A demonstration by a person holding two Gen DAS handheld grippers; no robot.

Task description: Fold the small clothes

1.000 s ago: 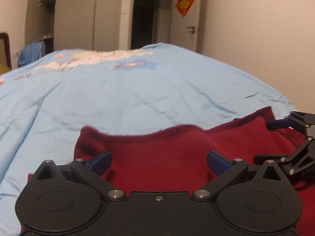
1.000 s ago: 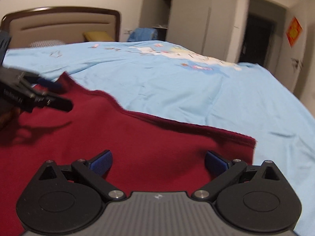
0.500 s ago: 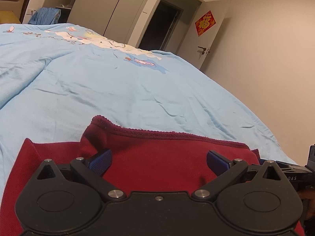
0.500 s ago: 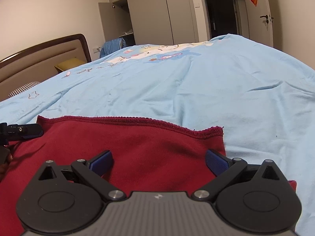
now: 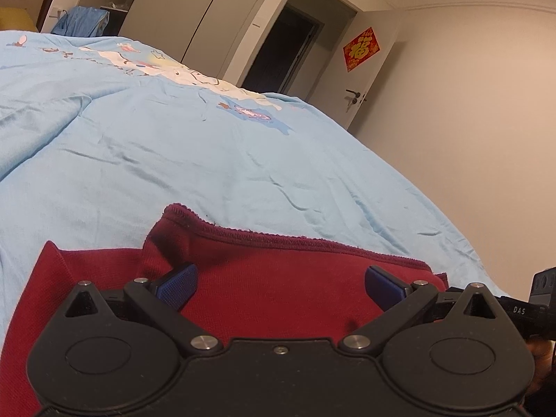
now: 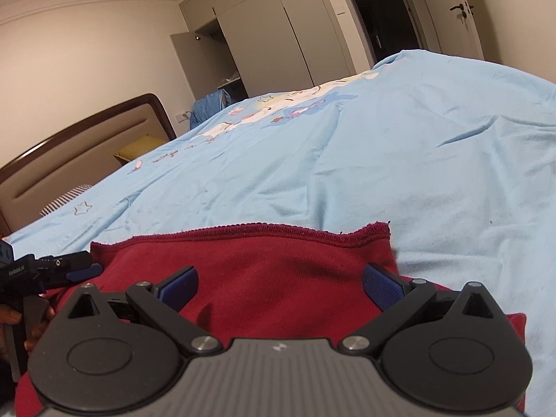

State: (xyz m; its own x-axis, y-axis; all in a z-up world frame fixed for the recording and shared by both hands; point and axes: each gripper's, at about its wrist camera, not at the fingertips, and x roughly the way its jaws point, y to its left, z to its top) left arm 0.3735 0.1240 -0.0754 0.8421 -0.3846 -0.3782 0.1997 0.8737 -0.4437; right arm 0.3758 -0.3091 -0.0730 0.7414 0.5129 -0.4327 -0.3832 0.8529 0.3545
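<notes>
- The left hand-held gripper point(image 5: 280, 283) hovers low over a dark red knit garment point(image 5: 278, 278), its blue-padded fingers point(image 5: 177, 282) spread wide apart and released, with nothing between them.
- The garment lies folded on the light blue bedspread point(image 5: 173, 160) of a bed; its stitched hem runs across just ahead of the fingers, and in the left wrist view a lower layer sticks out to the left beneath the upper one.
- Only the left wrist view shows the right-hand wall with a red paper decoration point(image 5: 361, 48) on an open white door point(image 5: 368, 80), and the other gripper's black body at the right edge.
- The right hand-held gripper point(image 6: 280, 284) sits over the same garment, its fingers likewise released and wide apart, holding nothing.
- Only the right wrist view shows the garment's right corner, slightly curled at the hem, and the left hand-held gripper's fingertips at the garment's left edge, with part of a hand point(image 6: 14, 316) behind them.
- That view alone shows the padded headboard point(image 6: 80, 153), a striped pillow point(image 6: 66, 198) and a yellow cushion point(image 6: 139, 146).
- Both views show the cartoon print on the bedspread, pale wardrobe doors point(image 6: 264, 31), a dark doorway point(image 5: 281, 55) and blue cloth point(image 5: 81, 21) heaped beyond the bed.
</notes>
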